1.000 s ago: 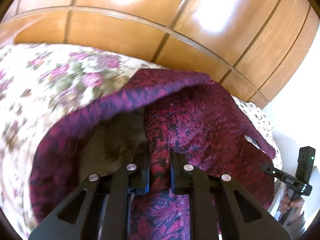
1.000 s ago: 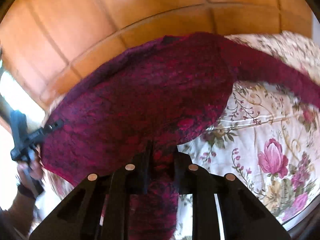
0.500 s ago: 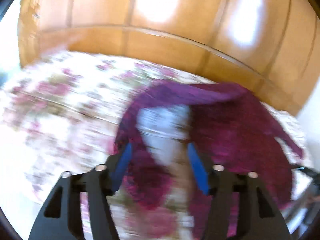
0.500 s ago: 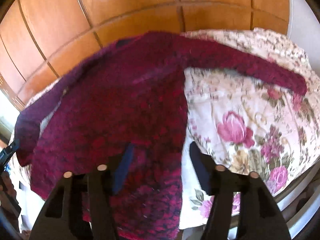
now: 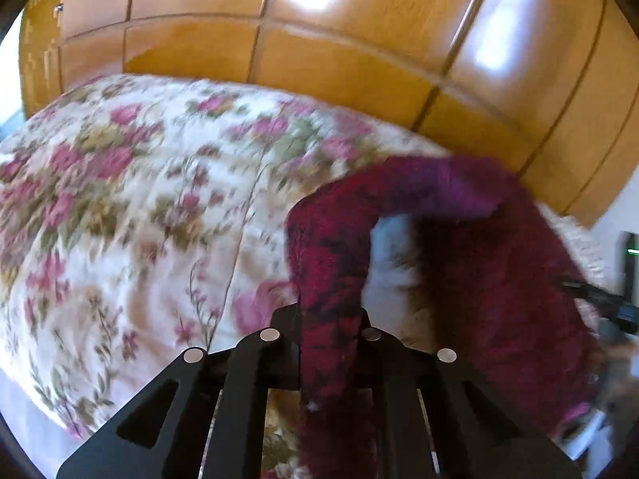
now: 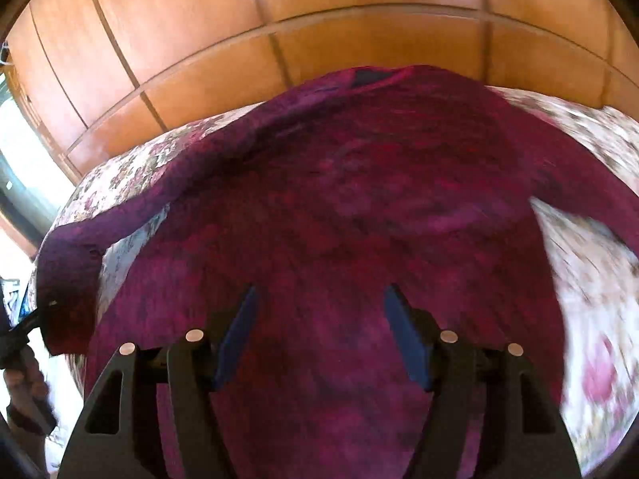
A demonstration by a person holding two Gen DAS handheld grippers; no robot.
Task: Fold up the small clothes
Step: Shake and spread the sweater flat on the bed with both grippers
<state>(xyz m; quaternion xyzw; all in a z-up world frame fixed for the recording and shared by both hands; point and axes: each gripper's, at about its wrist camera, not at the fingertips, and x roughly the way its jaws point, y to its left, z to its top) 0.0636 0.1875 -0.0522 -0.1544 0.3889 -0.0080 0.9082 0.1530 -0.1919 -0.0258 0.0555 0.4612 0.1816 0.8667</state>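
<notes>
A dark red knit sweater (image 6: 359, 199) lies spread on the floral bedspread (image 5: 120, 219), neckline toward the wooden panels. In the left wrist view its left sleeve (image 5: 331, 263) rises off the bed and runs between the jaws of my left gripper (image 5: 329, 319), which is shut on it. The same grip shows at the left edge of the right wrist view, on the sleeve end (image 6: 68, 303). My right gripper (image 6: 319, 291) hovers open over the sweater's lower body, blue pads (image 6: 239, 331) apart with only flat fabric below. The right sleeve (image 6: 591, 199) trails off to the right.
Glossy wooden wardrobe panels (image 5: 319, 60) stand right behind the bed. The bedspread (image 6: 599, 279) reaches right of the sweater, and more of it lies left of the sleeve in the left wrist view. A person's hand (image 6: 24, 383) shows at the lower left.
Both grippers let go of the sweater they held up, and it now lies on the bed. The left one opened, swung left and shut on the sleeve. The right one stays open.
</notes>
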